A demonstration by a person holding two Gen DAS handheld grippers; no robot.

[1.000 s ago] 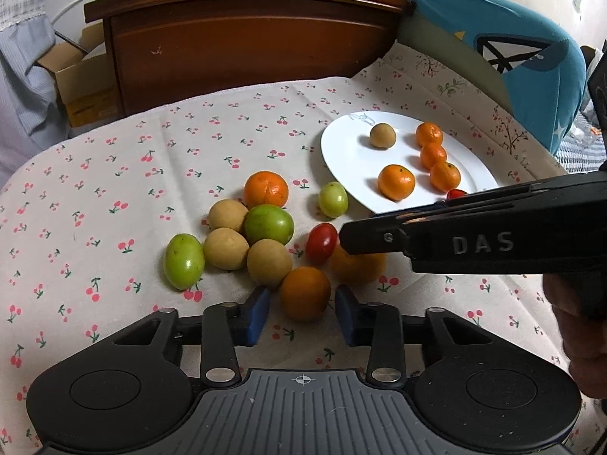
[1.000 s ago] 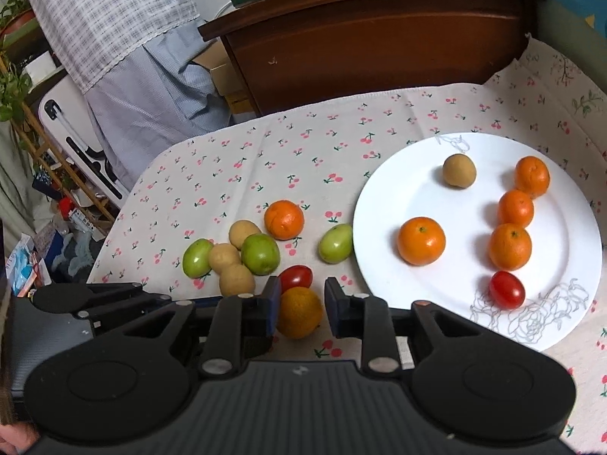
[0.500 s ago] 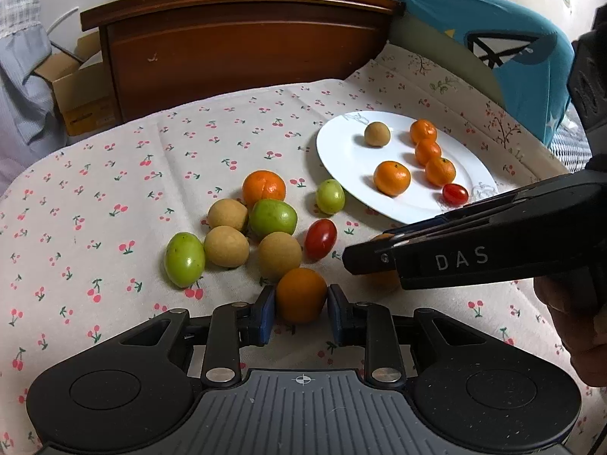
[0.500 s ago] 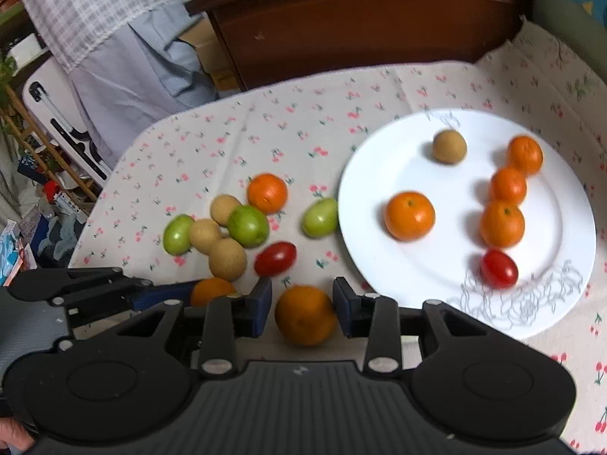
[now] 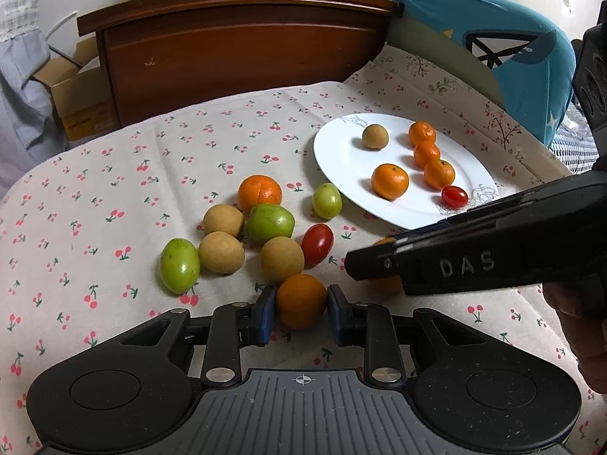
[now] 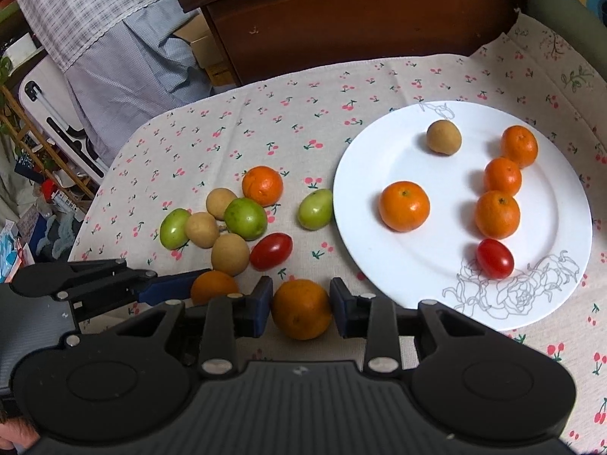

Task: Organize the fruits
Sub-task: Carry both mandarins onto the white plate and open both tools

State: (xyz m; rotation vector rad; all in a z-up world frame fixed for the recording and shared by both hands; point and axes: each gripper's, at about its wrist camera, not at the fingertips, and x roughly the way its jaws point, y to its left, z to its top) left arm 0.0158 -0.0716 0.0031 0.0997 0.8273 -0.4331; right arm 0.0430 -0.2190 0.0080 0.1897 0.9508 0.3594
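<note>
My left gripper [image 5: 299,305] is shut on an orange mandarin [image 5: 301,300], lifted a little off the cherry-print cloth. My right gripper [image 6: 301,309] is shut on another mandarin [image 6: 301,309]. It crosses the left wrist view as a black bar [image 5: 474,261]. The left gripper with its mandarin [image 6: 214,287] shows at the lower left of the right wrist view. A white plate [image 6: 561,265] holds several mandarins, a brown longan [image 6: 444,137] and a red cherry tomato [image 6: 494,258]. Loose on the cloth lie a mandarin [image 6: 262,185], green fruits, longans and a tomato [image 6: 271,251].
A dark wooden headboard [image 5: 242,45] stands behind the table. A blue cushion [image 5: 504,49] lies at the back right. A cardboard box [image 5: 76,91] and hanging cloth [image 6: 125,38] are on the left beyond the table edge.
Both grippers have closed on their mandarins and pulled back slightly with them. The other fruit and the plate have not moved.
</note>
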